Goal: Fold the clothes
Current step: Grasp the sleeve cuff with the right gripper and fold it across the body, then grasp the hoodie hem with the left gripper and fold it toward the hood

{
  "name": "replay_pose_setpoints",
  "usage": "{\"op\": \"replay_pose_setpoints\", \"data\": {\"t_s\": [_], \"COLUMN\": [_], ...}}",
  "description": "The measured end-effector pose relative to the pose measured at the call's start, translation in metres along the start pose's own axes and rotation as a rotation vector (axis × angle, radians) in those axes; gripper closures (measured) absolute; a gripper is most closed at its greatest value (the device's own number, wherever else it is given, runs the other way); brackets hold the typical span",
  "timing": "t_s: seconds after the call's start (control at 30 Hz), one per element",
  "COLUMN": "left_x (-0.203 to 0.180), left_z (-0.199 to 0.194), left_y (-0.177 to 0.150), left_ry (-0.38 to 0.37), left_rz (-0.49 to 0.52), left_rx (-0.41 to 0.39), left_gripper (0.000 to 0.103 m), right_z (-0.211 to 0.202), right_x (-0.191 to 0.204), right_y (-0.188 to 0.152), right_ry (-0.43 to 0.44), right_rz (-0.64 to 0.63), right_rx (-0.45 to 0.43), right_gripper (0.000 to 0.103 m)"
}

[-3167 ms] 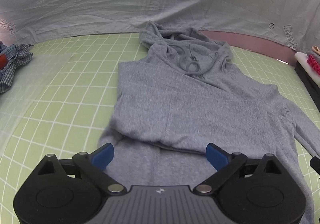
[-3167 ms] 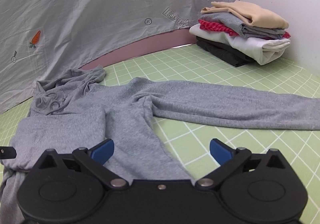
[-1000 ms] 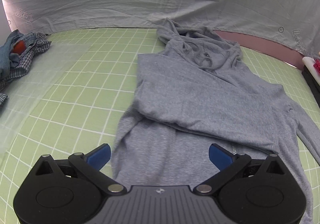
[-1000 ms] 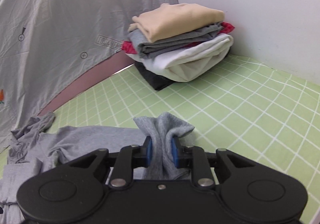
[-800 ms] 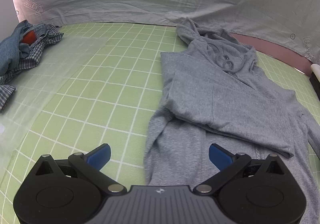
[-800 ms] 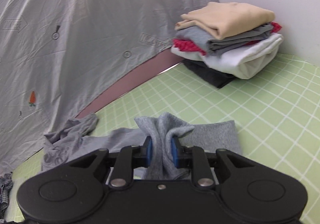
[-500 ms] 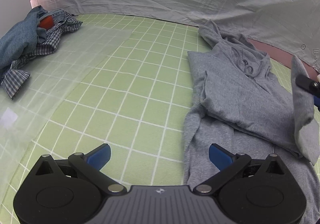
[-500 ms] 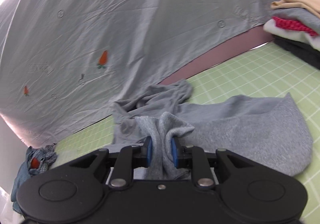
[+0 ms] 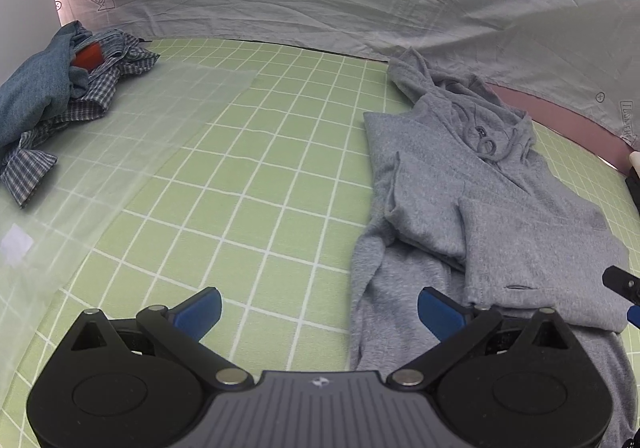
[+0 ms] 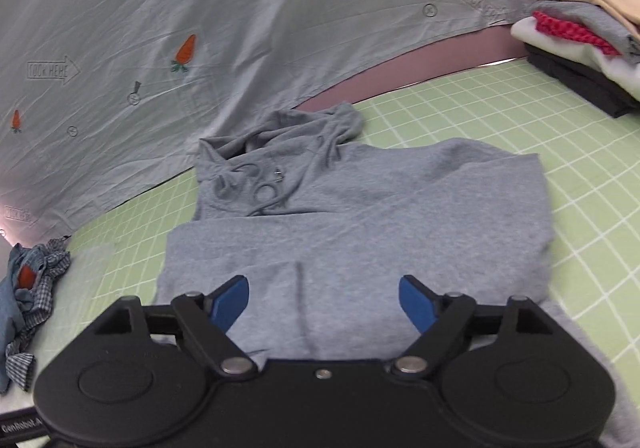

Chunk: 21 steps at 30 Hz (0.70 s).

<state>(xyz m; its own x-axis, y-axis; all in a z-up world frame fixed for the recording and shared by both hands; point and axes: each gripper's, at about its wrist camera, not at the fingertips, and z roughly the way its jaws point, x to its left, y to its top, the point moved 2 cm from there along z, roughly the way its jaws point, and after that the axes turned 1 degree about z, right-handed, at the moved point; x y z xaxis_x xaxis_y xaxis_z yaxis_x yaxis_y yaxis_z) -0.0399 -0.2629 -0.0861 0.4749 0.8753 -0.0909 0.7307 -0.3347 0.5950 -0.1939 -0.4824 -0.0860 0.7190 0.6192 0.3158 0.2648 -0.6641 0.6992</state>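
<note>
A grey hoodie (image 10: 352, 216) lies flat on the green grid mat (image 9: 240, 184), filling the centre of the right wrist view and the right half of the left wrist view, its hood bunched toward the grey carrot-print sheet (image 10: 240, 28) at the top of the frame. Both sleeves appear already laid over the body, so the sides seem done and the lengthwise fold remains. The right gripper (image 10: 324, 300) hovers over the lower middle of the garment with its blue fingers spread wide and nothing between them; the left gripper (image 9: 318, 308), at the bottom of its frame, is equally wide and empty, one finger over the mat, the other over the hoodie's left edge. The fleece looks soft, limp and fairly thick: it should drape and sag rather than hold a line, and its stacked layers could slide apart. A sound hold would pinch all layers at the bottom hem corners. Folded clothes (image 10: 588, 36) sit at upper right; unfolded garments (image 9: 52, 96) at upper left.
</note>
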Motion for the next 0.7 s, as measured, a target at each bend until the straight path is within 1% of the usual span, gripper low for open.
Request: {"op": "replay_pose_setpoints", "data": {"t_s": [0.1,0.13,0.2,0.33,0.4,0.47,0.5,0.53,0.57,0.6,0.63,0.67,0.7], "left_x": [-0.027,-0.036,-0.051,-0.079,-0.087,-0.091,-0.093,-0.094,-0.097,-0.100,-0.103,-0.107,-0.109], "left_z": [0.006,0.009,0.017,0.034,0.043,0.050,0.053,0.054,0.052,0.050,0.047,0.044,0.040], "left_y": [0.000,0.000,0.000,-0.001,-0.001,-0.001,0.000,0.001,0.002,0.003,0.004,0.005,0.006], "left_ry": [-0.032,-0.044,-0.060,-0.058,-0.066,-0.066,-0.072,-0.085,-0.086,-0.072,-0.064,-0.061,-0.058], "left_rz": [0.031,0.038,0.049,0.085,0.081,0.067,0.063,0.064,0.073,0.087,0.102,0.117,0.126], "left_rx": [0.000,0.004,0.012,0.030,0.043,0.060,0.066,0.074,0.077,0.072,0.067,0.059,0.049], "left_gripper": [0.002,0.007,0.012,0.022,0.022,0.028,0.037,0.049,0.051,0.058,0.076,0.086,0.087], "right_z": [-0.010,-0.015,-0.019,-0.027,-0.029,-0.028,-0.027,-0.027,-0.026,-0.026,-0.025,-0.024,-0.024], "right_x": [-0.036,-0.047,-0.067,-0.107,-0.124,-0.134,-0.140,-0.145,-0.151,-0.156,-0.161,-0.167,-0.172], "right_y": [0.003,0.004,0.005,0.005,0.005,0.006,0.007,0.007,0.007,0.008,0.008,0.008,0.009], "right_ry": [-0.073,-0.093,-0.128,-0.196,-0.222,-0.229,-0.233,-0.236,-0.240,-0.243,-0.247,-0.251,-0.254], "right_rz": [0.000,0.003,0.010,0.024,0.031,0.040,0.044,0.048,0.053,0.057,0.061,0.065,0.069], "right_rx": [-0.002,0.000,0.004,0.013,0.017,0.021,0.023,0.025,0.027,0.029,0.031,0.033,0.035], "right_gripper": [0.020,0.020,0.020,0.020,0.020,0.020,0.020,0.020,0.020,0.020,0.020,0.020,0.020]}}
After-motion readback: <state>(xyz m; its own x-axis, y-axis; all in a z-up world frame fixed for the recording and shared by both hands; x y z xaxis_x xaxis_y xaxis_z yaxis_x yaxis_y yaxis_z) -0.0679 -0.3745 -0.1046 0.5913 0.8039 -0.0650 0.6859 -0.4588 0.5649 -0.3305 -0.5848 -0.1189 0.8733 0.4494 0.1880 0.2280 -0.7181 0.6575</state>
